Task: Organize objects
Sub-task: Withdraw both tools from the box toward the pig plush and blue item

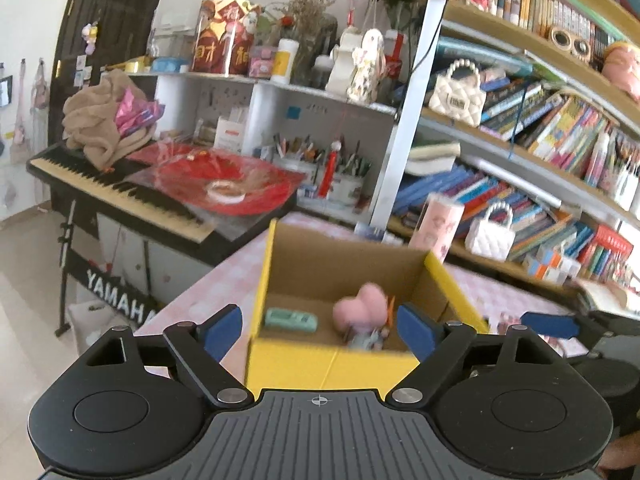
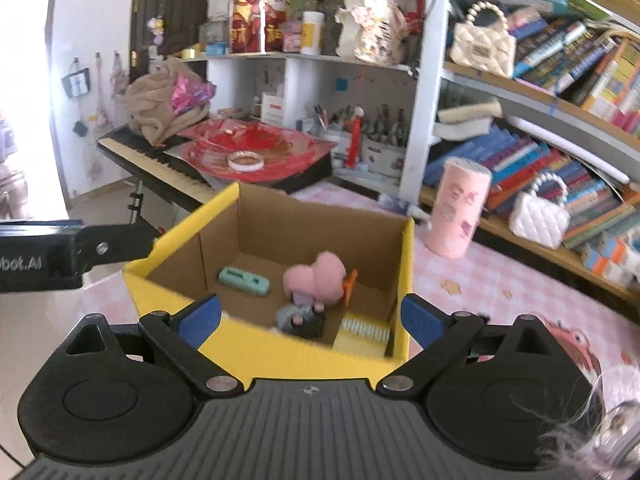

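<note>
Both claws, the left gripper and the right gripper, are wide and hold nothing, because the fluffy pink heart toy and small green case already lie tidy inside the yellow cardboard box.

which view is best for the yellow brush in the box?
Right wrist. The brush shows plainly there, white bristles up, in the near right corner of the box. In the left wrist view the box hides that corner behind its near wall, so the brush cannot be seen.
</note>
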### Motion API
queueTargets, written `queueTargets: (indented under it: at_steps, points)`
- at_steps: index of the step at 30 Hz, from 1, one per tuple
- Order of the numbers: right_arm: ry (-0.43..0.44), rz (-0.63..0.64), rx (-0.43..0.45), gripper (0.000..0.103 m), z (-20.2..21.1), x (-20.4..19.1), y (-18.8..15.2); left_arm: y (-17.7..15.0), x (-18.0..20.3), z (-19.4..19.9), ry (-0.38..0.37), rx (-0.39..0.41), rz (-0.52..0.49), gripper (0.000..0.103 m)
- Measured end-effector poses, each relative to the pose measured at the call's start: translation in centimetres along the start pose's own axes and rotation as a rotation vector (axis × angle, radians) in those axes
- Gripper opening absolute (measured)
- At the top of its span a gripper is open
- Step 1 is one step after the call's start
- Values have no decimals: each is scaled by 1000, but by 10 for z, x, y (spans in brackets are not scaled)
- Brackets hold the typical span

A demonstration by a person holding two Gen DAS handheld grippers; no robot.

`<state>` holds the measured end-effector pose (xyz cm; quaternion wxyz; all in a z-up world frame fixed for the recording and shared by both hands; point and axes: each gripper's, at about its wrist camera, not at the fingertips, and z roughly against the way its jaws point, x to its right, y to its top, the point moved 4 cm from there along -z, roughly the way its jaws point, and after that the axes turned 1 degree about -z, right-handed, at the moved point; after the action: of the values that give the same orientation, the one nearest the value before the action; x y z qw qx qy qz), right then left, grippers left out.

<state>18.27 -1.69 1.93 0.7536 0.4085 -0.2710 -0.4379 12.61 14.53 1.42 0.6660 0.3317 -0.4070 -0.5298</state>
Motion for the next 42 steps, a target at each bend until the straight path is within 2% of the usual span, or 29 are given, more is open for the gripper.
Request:
queueTargets:
  at_steps: [10, 17, 22, 25, 33, 42]
  points:
    - [-79, -90, -110, 97, 24, -22, -56, -42, -15, 39, 35, -77, -27, 86]
    - [-97, -61, -152, 100, 44, -43, -87, -65, -20, 55, 90, -134, -50, 86]
    - [-125, -59, -166, 101, 57, -49, -101, -78, -16, 63, 94, -170, -71, 87]
    - [-147, -68, -170, 102, 66, -49, -109, -84, -13, 67, 81, -181, -77, 92]
    - [-213, -115, -185, 103, 91, -38, -132, -102, 6, 75, 22, -220, -121, 92]
    - [-310, -204, -213, 103, 118, -16, -161, -119, 38, 73, -79, -281, -191, 92]
